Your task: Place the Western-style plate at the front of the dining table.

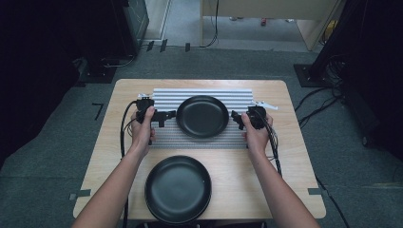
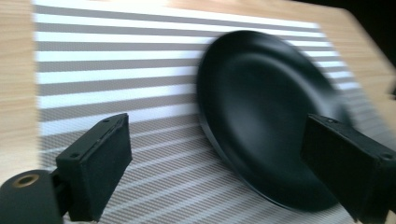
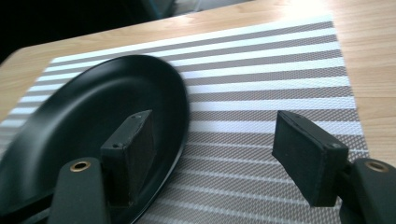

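Matte black plate (image 1: 202,116) sits flat on the grey-and-white striped placemat (image 1: 166,95), a bit above the middle of the high view, with the placemat laid across the far half of the light wood table (image 1: 285,156). The left gripper (image 1: 168,115) is just off the plate's left rim and the right gripper (image 1: 236,118) is just off its right rim, so the plate is bracketed between them, each held in a hand coming up from the bottom of the frame. In the left gripper view the plate (image 2: 266,116) fills the right half of the frame, a bit blurred, and the two black jaws stand wide apart with nothing pinched between them; one jaw overlaps the plate's lower right edge in the picture, but I can't tell if it touches. In the right gripper view the plate (image 3: 93,126) takes the left side, the jaws are wide there too, one hanging over the plate's inside, the other out over the placemat (image 3: 280,84), not pressing on the rim. A second black plate (image 1: 178,189), which looks like a small stack, sits near the bottom centre of the high view on bare wood, well apart from both grippers.
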